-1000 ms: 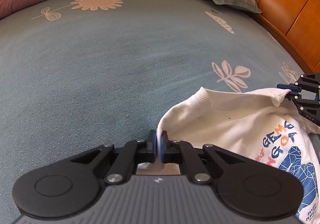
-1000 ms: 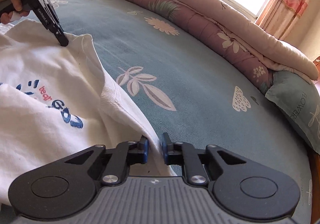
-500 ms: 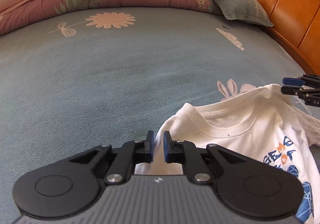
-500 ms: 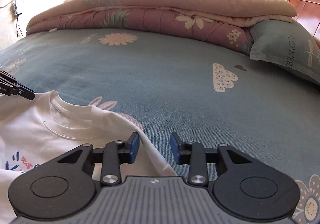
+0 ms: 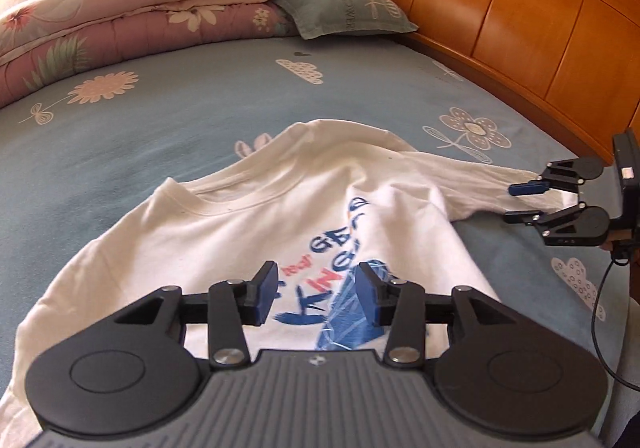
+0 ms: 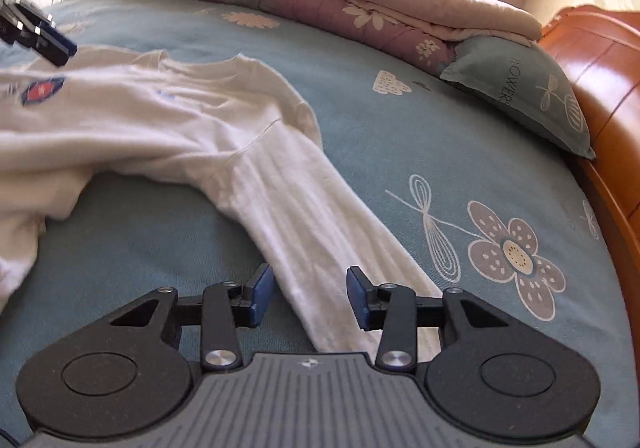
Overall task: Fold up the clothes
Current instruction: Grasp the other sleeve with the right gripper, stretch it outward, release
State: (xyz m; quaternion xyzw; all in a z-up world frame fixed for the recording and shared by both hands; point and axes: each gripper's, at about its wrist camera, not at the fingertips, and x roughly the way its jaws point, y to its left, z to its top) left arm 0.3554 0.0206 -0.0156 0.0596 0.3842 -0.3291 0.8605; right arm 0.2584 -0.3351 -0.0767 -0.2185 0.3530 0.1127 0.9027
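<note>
A white long-sleeved shirt (image 5: 260, 208) with a blue and red print (image 5: 332, 276) lies front-up on the teal bed sheet (image 5: 160, 120). My left gripper (image 5: 316, 288) hovers over the print with its jaws opening and nothing between the pads. In the right wrist view the shirt's sleeve (image 6: 312, 216) runs toward my right gripper (image 6: 310, 288). Its jaws are closing, the sleeve lies in the gap, and the pads do not press on it. The right gripper (image 5: 520, 202) also shows at the sleeve's end in the left wrist view. The left gripper's fingers (image 6: 52, 40) show at the far left.
A folded pink and cream quilt (image 5: 120, 20) and a grey-green pillow (image 5: 344, 8) lie along the far side of the bed. An orange wooden headboard (image 5: 500, 8) borders the right. A black cable (image 5: 600, 308) hangs below the right gripper.
Both grippers were shut on the shirt's shoulders, then let go and opened. The shirt now lies spread out. The left gripper drew back over the print, the right one to the sleeve.
</note>
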